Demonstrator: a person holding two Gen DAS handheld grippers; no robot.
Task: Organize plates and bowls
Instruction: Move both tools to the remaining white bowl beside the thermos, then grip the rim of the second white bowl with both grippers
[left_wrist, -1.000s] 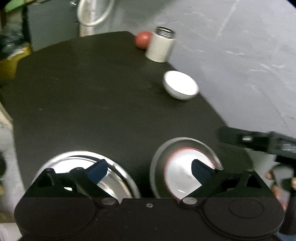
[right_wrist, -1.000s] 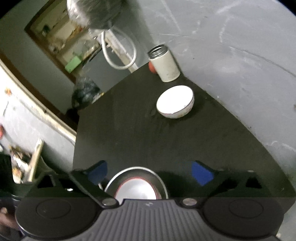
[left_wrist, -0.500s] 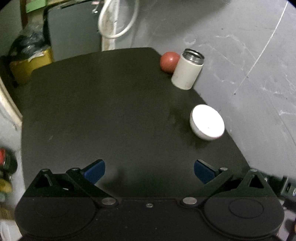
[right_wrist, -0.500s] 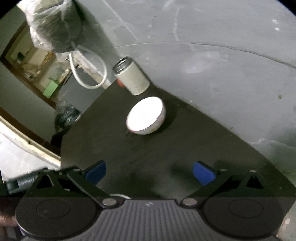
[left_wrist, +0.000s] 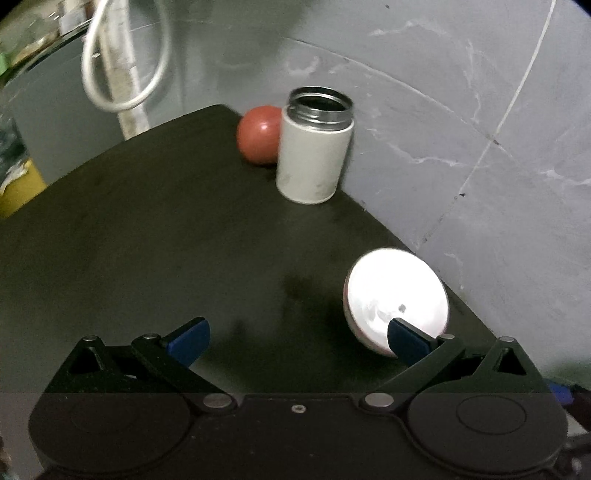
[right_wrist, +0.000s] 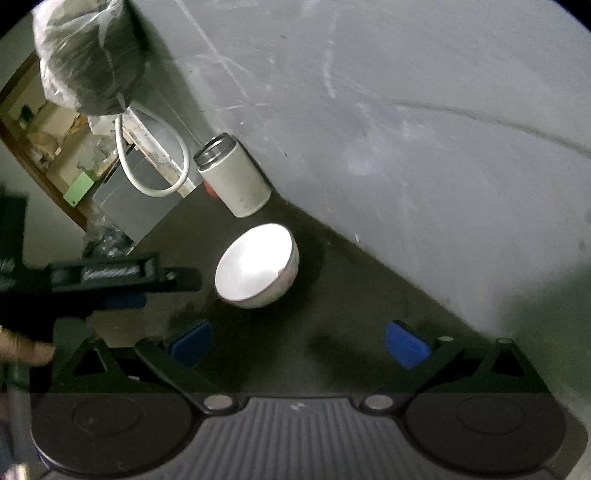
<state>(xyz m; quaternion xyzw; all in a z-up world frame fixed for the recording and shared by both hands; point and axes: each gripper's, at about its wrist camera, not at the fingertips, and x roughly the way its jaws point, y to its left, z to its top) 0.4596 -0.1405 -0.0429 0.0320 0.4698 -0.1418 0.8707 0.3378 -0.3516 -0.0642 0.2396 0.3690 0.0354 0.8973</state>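
While spread wide and empty, left gripper (left_wrist: 297, 338) and right gripper (right_wrist: 299, 345) over dark table (left_wrist: 155, 229). Near its right edge, white bowl (left_wrist: 395, 299); farther back, red ball (left_wrist: 256, 134) beside open canister (left_wrist: 314, 155).

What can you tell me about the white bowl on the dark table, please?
The white bowl is small and round, glossy like ceramic, with a faint reddish line at the rim. It looks empty and sits upright on the dark table, near the edge by the grey wall, short of the white canister. Both open claws are near it; neither visibly grips it.
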